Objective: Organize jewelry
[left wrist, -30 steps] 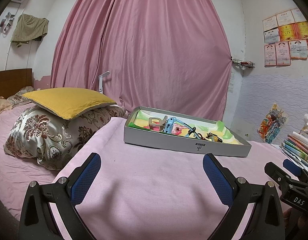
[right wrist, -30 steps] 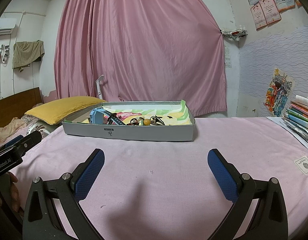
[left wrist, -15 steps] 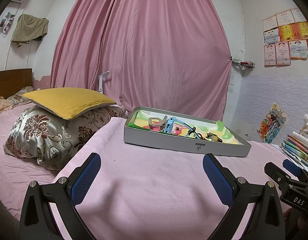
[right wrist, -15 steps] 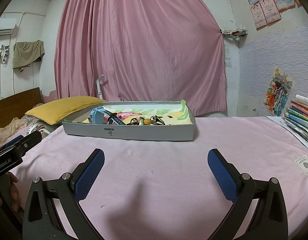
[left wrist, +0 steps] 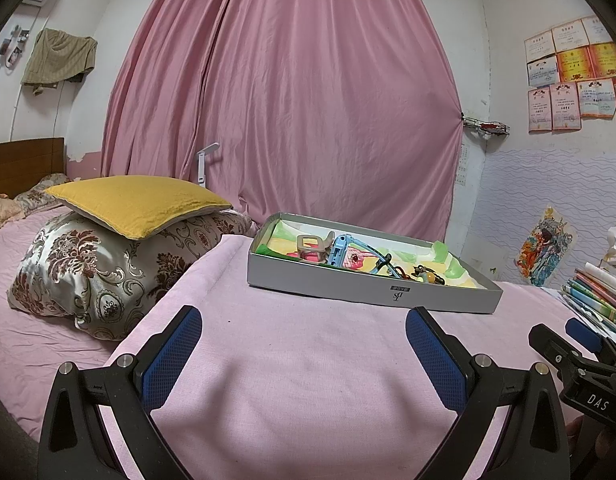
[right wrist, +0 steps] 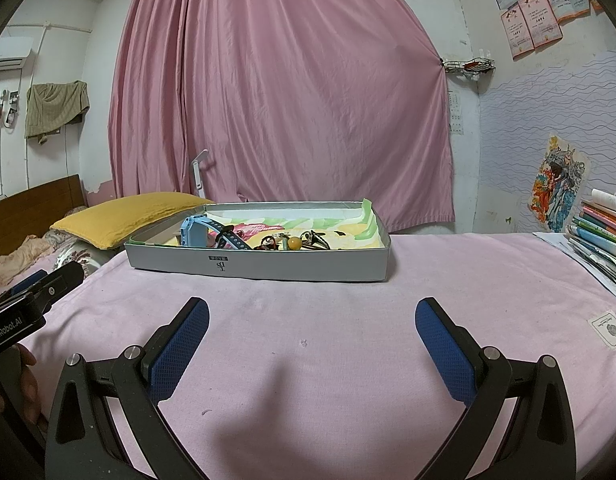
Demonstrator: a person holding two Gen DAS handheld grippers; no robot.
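Left tool [left wrist: 304,330] and right tool [right wrist: 312,320] spread wide, empty

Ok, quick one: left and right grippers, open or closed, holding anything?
Left gripper: open, holding nothing.
Right gripper: open, holding nothing.

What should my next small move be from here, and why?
Probably ease the right gripper forward toward the grey box. Both sets of jaws stand open and empty over the pink cloth, short of the box, and the left gripper sees it at an angle. The jewelry cluster inside lies nearly straight ahead of the right one.
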